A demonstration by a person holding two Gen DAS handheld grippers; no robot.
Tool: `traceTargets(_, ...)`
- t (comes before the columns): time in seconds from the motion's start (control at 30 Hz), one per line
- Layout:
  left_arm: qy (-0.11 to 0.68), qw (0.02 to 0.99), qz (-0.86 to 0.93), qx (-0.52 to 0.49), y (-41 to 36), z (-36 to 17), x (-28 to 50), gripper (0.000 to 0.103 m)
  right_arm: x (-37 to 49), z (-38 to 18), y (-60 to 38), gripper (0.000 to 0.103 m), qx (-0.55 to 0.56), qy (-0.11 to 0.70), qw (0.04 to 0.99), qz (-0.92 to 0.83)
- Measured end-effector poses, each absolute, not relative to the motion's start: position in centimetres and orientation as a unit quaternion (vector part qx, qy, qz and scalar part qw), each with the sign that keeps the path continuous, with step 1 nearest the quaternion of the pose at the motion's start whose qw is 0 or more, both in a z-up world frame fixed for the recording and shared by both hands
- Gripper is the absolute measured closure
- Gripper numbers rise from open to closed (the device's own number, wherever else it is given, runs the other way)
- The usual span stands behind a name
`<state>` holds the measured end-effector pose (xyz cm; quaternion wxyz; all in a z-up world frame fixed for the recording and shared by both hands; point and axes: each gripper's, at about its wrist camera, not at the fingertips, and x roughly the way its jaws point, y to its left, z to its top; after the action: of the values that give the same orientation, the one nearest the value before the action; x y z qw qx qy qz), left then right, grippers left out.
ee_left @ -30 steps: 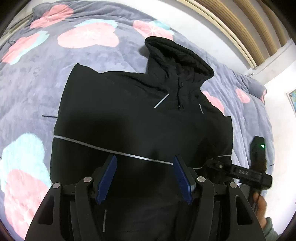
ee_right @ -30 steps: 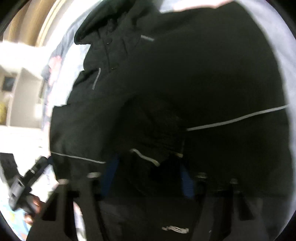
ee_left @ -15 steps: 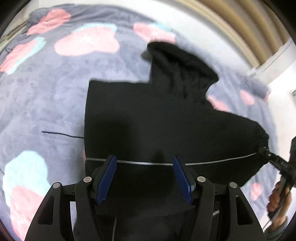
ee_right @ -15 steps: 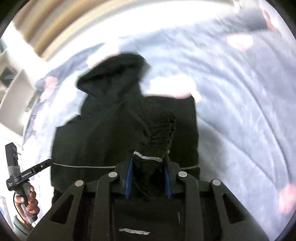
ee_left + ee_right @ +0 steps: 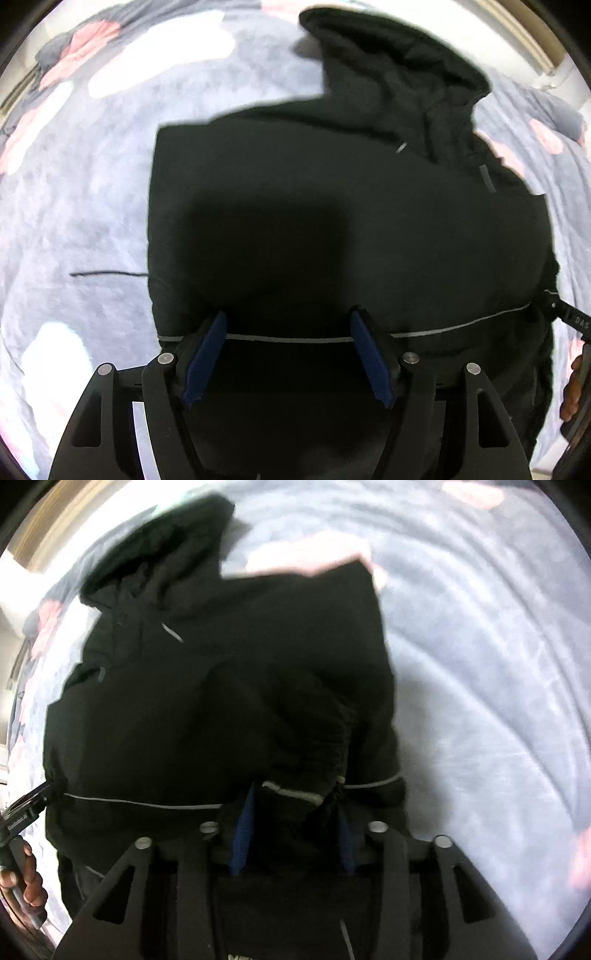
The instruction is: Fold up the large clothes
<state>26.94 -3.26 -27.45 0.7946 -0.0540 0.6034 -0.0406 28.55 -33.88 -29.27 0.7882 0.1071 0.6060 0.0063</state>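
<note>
A black hooded jacket [image 5: 332, 203] [image 5: 184, 701] lies flat on the bed, hood [image 5: 399, 81] at the far end. My left gripper [image 5: 288, 314] hovers over its lower part near the reflective stripe [image 5: 461, 326]; its jaws are opening and nothing is between them. My right gripper [image 5: 295, 801] has the bunched sleeve cuff [image 5: 295, 790] between its blue pads [image 5: 242, 830], laid over the jacket's body. These jaws are opening too, and the pads no longer seem to squeeze the cuff. Each gripper shows at the other view's edge, the right gripper's tip [image 5: 565, 317] and the left's [image 5: 26, 808].
A grey blanket [image 5: 74, 184] [image 5: 480, 664] with pink and pale flower prints covers the bed around the jacket. A thin black thread [image 5: 107, 274] lies left of the jacket. A hand [image 5: 572, 384] [image 5: 26, 871] grips each handle at the frame edges.
The right gripper carried the sleeve across onto the jacket's body, and its jaws have widened around the cuff. The left gripper sank closer to the jacket and opened a little.
</note>
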Motion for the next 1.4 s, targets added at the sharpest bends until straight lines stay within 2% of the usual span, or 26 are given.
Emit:
traceTargets(0.1, 0.567, 0.818, -0.066, -0.070, -3.1, -23.9, 26.2, 0.032, 27.8, -25.1, -33.2, 0.035, 0.099, 0.563, 0.820, 0.017)
traceTargets(0.13, 0.552, 0.827, -0.075, -0.074, -3.1, -22.6, 26.1, 0.031, 27.9, -23.9, -32.7, 0.034, 0.092, 0.549, 0.830, 0.025)
traceTargets(0.27, 0.539, 0.833, -0.094, -0.081, -3.9, -21.6, 26.7, 0.031, 29.8, -23.0, -27.7, 0.034, 0.018, 0.539, 0.841, 0.053)
traceTargets(0.47, 0.603, 0.787, -0.075, -0.105, -4.7, -29.3, 28.9, 0.032, 31.8, -31.7, -23.6, 0.035, -0.070, 0.609, 0.789, 0.040)
traceTargets(0.53, 0.604, 0.788, -0.067, -0.096, -5.0, -30.9, 29.1, 0.032, 31.8, -33.1, -23.8, 0.033, -0.065, 0.597, 0.799, 0.044)
traceTargets(0.7, 0.605, 0.794, -0.051, -0.032, -7.0, -30.6, 29.2, 0.030, 32.1, -32.4, -23.9, 0.033, -0.065, 0.606, 0.791, 0.045)
traceTargets(0.9, 0.566, 0.819, -0.081, -0.045, -6.1, -25.7, 25.7, 0.030, 28.9, -26.8, -24.5, 0.033, -0.024, 0.573, 0.813, 0.096)
traceTargets(1.0, 0.549, 0.829, -0.096, -0.049, -5.5, -23.6, 22.9, 0.030, 27.2, -26.6, -24.3, 0.033, -0.027, 0.574, 0.811, 0.106)
traceTargets(1.23, 0.600, 0.795, -0.072, -0.059, -5.3, -29.2, 22.7, 0.030, 27.1, -30.9, -23.6, 0.033, -0.055, 0.609, 0.786, 0.091)
traceTargets(1.4, 0.586, 0.802, -0.082, -0.077, -5.0, -26.9, 24.2, 0.030, 27.8, -29.2, -25.0, 0.033, -0.017, 0.613, 0.782, 0.109)
